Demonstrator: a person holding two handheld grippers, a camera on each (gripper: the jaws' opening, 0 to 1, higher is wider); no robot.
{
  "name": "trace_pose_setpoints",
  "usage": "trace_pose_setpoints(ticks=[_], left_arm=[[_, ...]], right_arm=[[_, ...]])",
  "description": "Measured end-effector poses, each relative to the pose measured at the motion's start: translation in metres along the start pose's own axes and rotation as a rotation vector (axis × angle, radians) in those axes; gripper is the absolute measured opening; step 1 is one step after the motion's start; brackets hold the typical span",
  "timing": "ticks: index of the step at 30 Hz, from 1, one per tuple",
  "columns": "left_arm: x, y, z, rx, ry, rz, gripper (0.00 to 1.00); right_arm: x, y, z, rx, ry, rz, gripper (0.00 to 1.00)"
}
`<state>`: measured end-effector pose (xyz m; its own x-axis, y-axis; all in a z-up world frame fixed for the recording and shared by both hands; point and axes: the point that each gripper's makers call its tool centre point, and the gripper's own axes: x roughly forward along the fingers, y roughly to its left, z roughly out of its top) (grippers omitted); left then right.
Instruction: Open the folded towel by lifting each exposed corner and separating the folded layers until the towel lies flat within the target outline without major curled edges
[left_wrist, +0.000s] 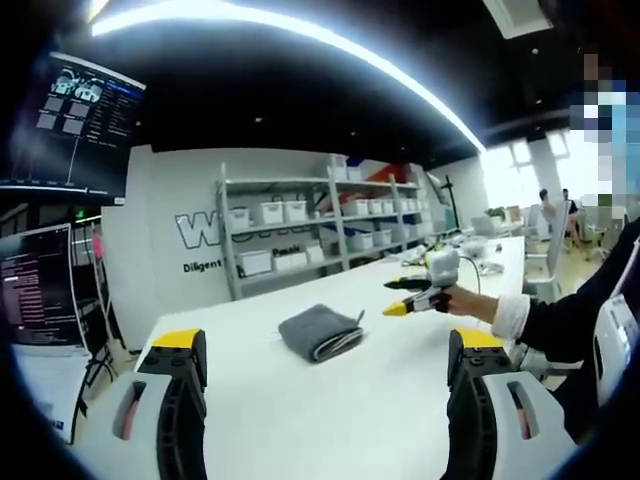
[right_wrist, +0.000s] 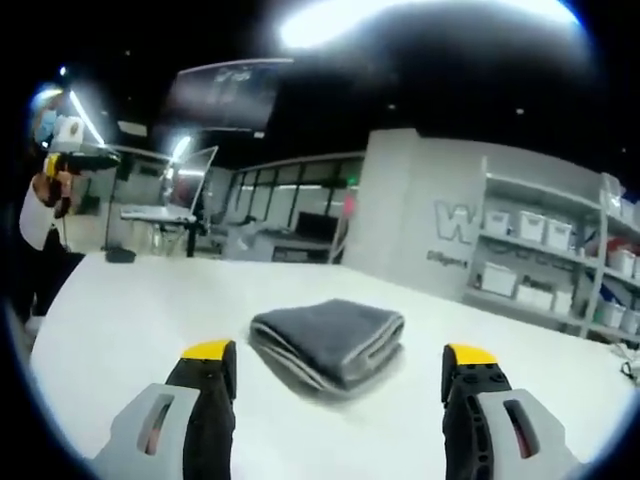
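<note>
The folded grey terry towel (right_wrist: 328, 342) is lying untouched, layers stacked, on the white counter (right_wrist: 130, 310); no target outline is discernible. The right gripper (right_wrist: 340, 385) is facing it with jaws spread wide, the towel just ahead between them. The left gripper (left_wrist: 325, 365) is hovering farther off, also spread wide and empty. Judgement: the approach step is underway; next calls for pinching one exposed corner.

A grey towel (right_wrist: 328, 340) lies folded into a thick stack on the white table (right_wrist: 120, 320).
</note>
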<state>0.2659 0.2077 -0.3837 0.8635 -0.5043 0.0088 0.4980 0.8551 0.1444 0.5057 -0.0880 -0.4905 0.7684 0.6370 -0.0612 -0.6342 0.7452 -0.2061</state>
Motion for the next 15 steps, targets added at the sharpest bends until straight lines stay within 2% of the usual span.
trace_pose_setpoints(ticks=[7, 9, 11, 15], left_arm=[[-0.002, 0.005, 0.0, -0.003, -0.001, 0.01, 0.99], [-0.002, 0.005, 0.0, 0.0, 0.0, 0.012, 0.99], [-0.001, 0.005, -0.001, -0.002, 0.002, 0.012, 0.99], [0.001, 0.002, -0.005, 0.004, 0.018, 0.008, 0.98]], right_arm=[[0.01, -0.01, -0.008, -0.007, 0.022, -0.02, 0.81], [0.011, -0.011, -0.009, -0.005, 0.025, -0.019, 0.81], [0.012, -0.008, -0.005, 0.01, 0.0, -0.003, 0.81], [0.015, -0.006, -0.006, 0.01, 0.007, 0.003, 0.81]])
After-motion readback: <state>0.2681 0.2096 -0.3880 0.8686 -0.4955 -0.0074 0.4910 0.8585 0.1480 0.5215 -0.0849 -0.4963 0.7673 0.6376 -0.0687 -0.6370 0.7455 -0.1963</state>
